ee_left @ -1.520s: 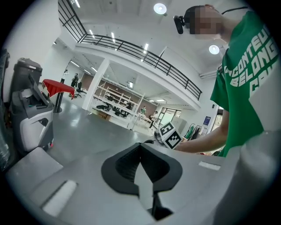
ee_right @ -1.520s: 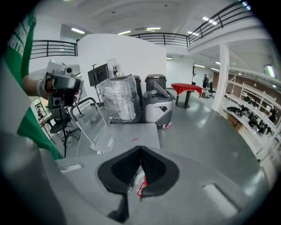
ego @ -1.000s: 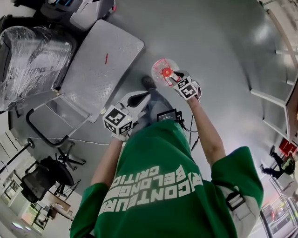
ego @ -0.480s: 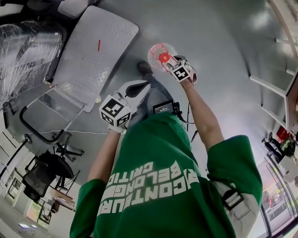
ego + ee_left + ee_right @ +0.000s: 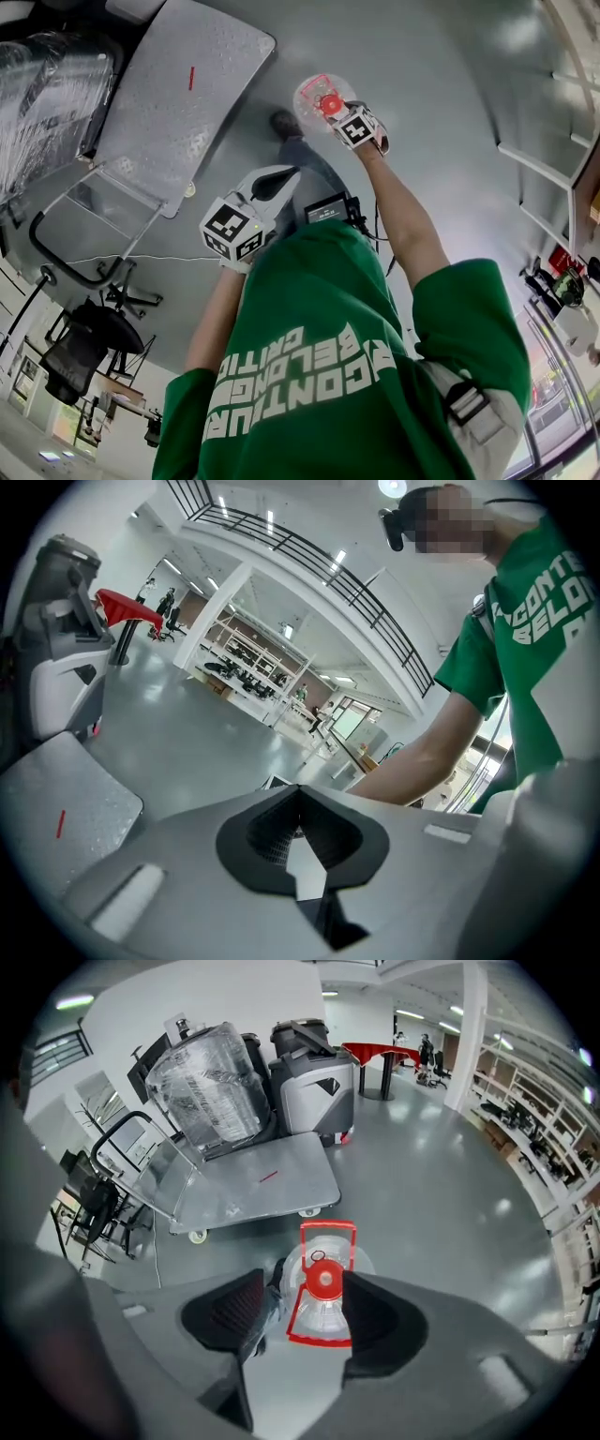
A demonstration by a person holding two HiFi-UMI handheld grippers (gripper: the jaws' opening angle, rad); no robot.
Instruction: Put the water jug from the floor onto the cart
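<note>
The water jug (image 5: 317,94) stands on the grey floor, clear plastic with a red cap and red handle frame. My right gripper (image 5: 337,112) points steeply down just over it. In the right gripper view the jug (image 5: 323,1283) shows between the two dark pads (image 5: 236,1307) of my right gripper (image 5: 305,1302), whose jaws have just been opening; neither pad presses on the jug. The flat metal cart (image 5: 178,103) lies to the jug's left. My left gripper (image 5: 286,175) hangs in front of the person's chest, and my left gripper (image 5: 300,794) is shut on nothing.
On the cart's (image 5: 253,1185) far end a plastic-wrapped bundle (image 5: 202,1087) stands by the push handle (image 5: 122,1138). A grey machine (image 5: 314,1087) sits behind it. The person's shoe (image 5: 281,122) is beside the jug. Office chairs (image 5: 89,342) stand at lower left.
My right gripper has sunk toward the jug, and its jaws stand wider apart than before. The left gripper has dropped slightly and stayed shut.
</note>
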